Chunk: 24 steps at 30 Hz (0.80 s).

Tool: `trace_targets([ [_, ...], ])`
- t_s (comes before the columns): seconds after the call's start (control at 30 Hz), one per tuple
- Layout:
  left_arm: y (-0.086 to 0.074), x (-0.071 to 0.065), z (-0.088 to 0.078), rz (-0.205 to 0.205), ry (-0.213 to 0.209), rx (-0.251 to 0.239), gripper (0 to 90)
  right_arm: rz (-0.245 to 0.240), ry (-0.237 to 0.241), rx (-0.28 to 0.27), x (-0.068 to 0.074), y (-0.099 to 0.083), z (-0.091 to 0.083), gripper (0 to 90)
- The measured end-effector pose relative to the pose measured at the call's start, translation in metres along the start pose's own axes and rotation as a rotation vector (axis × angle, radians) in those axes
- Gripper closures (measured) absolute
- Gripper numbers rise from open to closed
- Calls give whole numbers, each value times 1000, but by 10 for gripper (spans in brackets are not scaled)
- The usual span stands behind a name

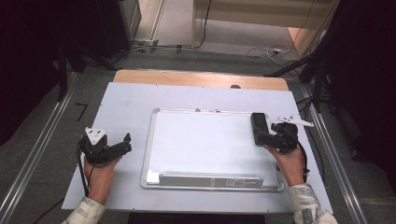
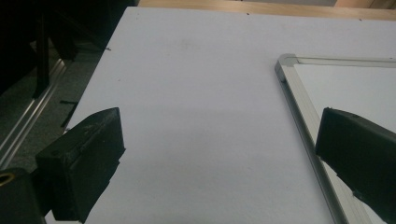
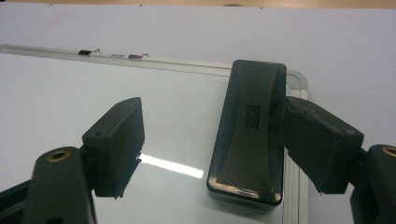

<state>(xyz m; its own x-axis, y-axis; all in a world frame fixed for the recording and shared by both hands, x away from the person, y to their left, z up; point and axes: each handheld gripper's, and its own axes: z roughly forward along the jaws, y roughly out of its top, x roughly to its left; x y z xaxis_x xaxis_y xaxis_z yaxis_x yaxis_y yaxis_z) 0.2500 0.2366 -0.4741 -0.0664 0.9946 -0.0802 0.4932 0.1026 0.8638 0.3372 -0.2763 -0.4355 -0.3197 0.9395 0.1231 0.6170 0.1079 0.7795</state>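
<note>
High view: black eraser [image 1: 259,128] lies on the whiteboard [image 1: 205,144] near its far right corner, right hand-held gripper [image 1: 267,138] beside it. The right gripper view adds detail: jaws spread wide, one pad against the eraser's long side, the other well clear over bare board. Left hand-held gripper [image 1: 122,143] rests agape and empty on the bench [image 1: 126,100], left of the board's frame. Board centre lies open.

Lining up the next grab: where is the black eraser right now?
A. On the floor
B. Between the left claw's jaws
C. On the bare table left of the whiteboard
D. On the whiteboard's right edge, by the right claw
D: the eraser lies on the whiteboard at its right edge, with one jaw of the open right claw beside it.
</note>
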Motion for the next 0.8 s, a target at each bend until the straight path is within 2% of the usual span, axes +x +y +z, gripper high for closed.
trace_targets([
  [0.8, 0, 1, -1, 0, -2, 1, 16, 23, -30, 2, -23, -21, -26, 201],
])
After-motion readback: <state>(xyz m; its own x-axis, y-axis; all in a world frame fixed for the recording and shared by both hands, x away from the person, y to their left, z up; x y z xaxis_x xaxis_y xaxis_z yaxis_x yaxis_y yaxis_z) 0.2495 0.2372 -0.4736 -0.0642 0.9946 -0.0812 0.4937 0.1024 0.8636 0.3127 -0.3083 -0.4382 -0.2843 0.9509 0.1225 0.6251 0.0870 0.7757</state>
